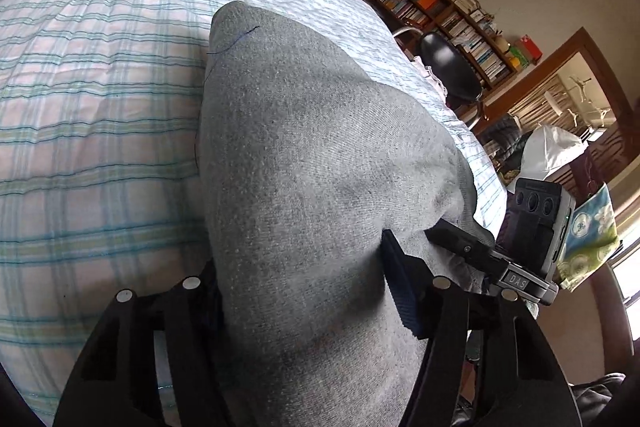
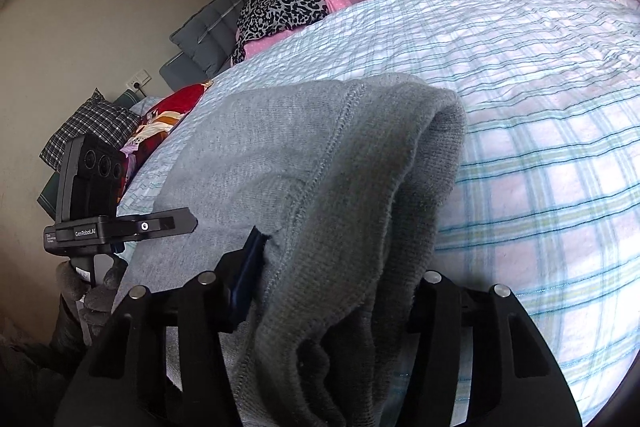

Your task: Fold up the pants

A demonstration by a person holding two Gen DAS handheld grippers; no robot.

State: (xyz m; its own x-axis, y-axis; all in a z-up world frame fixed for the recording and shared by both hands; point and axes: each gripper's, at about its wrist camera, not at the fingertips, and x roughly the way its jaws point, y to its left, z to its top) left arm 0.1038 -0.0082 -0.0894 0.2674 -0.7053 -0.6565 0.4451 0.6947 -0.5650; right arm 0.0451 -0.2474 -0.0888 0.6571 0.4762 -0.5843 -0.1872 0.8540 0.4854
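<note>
Grey knit cloth fills the space between my fingers on both sides: the pants [image 1: 320,167] are bunched thick in my left gripper [image 1: 304,291], and its pads press into the fabric, so that one is clamped on them. My right gripper [image 2: 332,267] is likewise closed on the pants [image 2: 320,155], gripping a folded, layered edge with a stitched seam running up it; one dark pad [image 2: 250,263] shows pushed against the cloth.

From the left wrist view the garment stretches away from me in one long grey mass, ending in a rounded tip well short of the far edge of the bed [image 1: 100,67]. It lies on the checked bedcover, pale with blue and green lines. From the right wrist view the cloth rises in a hump near the bed's near edge, its rolled rim toward the open middle of the cover [image 2: 540,107].

Each camera sees the other gripper just beside the pants. Under the left one, in the right wrist view, a gloved hand [image 2: 88,291] holds the handle.

Pillows and a leopard-print cloth [image 2: 280,7] lie at the head of the bed.
</note>
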